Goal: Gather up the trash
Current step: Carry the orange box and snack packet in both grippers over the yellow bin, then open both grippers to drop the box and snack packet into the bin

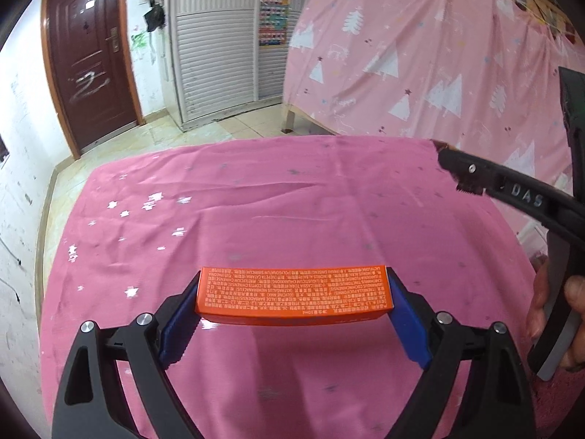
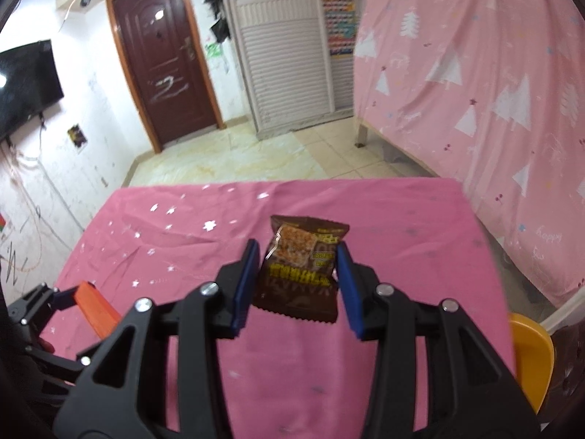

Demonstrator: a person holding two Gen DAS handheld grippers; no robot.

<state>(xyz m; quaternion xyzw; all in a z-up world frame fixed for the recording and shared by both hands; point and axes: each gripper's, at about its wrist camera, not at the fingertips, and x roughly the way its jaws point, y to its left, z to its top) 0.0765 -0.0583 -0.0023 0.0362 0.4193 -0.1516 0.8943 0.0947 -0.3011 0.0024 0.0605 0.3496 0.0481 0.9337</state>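
An orange box (image 1: 292, 292) with white print hangs crosswise between the blue pads of my left gripper (image 1: 294, 285), which is shut on its two ends above the pink tablecloth (image 1: 278, 197). A brown snack packet (image 2: 298, 274) stands upright between the blue pads of my right gripper (image 2: 297, 252), which is shut on its sides, with its lower edge clear of the cloth. In the right wrist view the orange box (image 2: 97, 307) shows at the lower left. One of the right gripper's fingers (image 1: 475, 175) reaches in from the right in the left wrist view, with a hand (image 1: 570, 311) behind it.
A pink sheet with white trees (image 2: 493, 109) hangs just right of the table. A yellow chair (image 2: 530, 358) stands at the table's right corner. Beyond the far edge lie tiled floor (image 2: 256, 153), a brown door (image 2: 164, 58), a louvred cupboard (image 2: 289, 55) and a wall screen (image 2: 25, 84).
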